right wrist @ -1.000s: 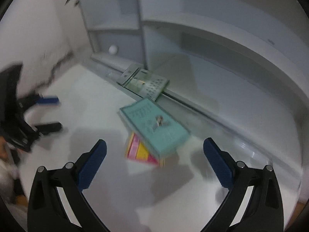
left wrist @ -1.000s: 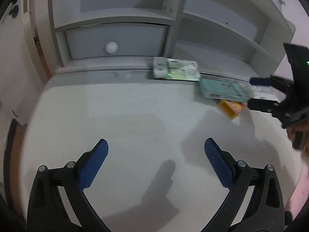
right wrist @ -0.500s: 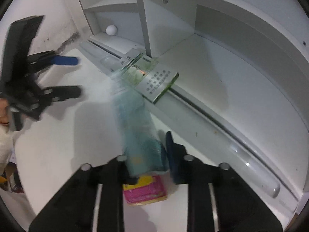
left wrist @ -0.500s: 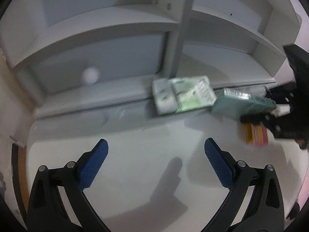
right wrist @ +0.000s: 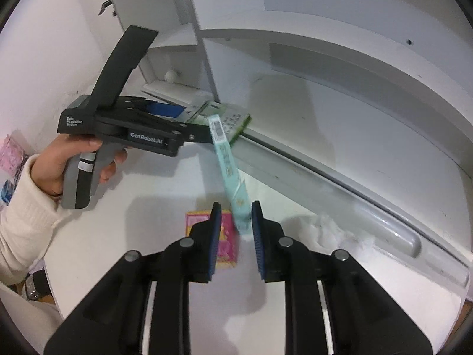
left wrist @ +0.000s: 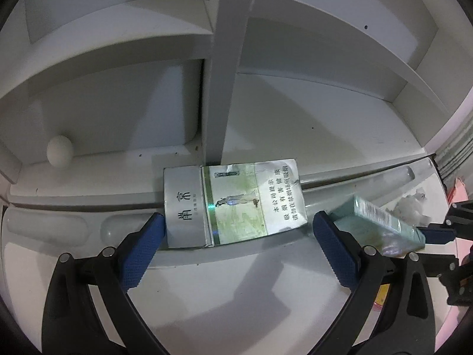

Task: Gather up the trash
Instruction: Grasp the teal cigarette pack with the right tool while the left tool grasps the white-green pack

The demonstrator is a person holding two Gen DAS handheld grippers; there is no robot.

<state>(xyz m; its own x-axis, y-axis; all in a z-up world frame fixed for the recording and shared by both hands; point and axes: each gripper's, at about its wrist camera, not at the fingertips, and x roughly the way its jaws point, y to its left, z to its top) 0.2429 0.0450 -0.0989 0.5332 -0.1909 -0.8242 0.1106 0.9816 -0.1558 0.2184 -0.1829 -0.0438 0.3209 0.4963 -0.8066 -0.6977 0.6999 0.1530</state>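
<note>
The teal box (right wrist: 229, 159) is pinched at its near end by the right gripper (right wrist: 235, 226), tilted up over the white desk (right wrist: 124, 222) above a pink packet (right wrist: 226, 244). The left gripper (left wrist: 236, 242) gapes wide, empty, astride the flattened cigarette pack (left wrist: 233, 205) on the far ledge

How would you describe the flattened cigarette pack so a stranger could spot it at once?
Find the white shelf unit behind the table; at the foot of its upright divider lies the flattened cigarette pack. Unlike the teal box in the right claw, it is green-and-silver and lies opened flat.
</note>
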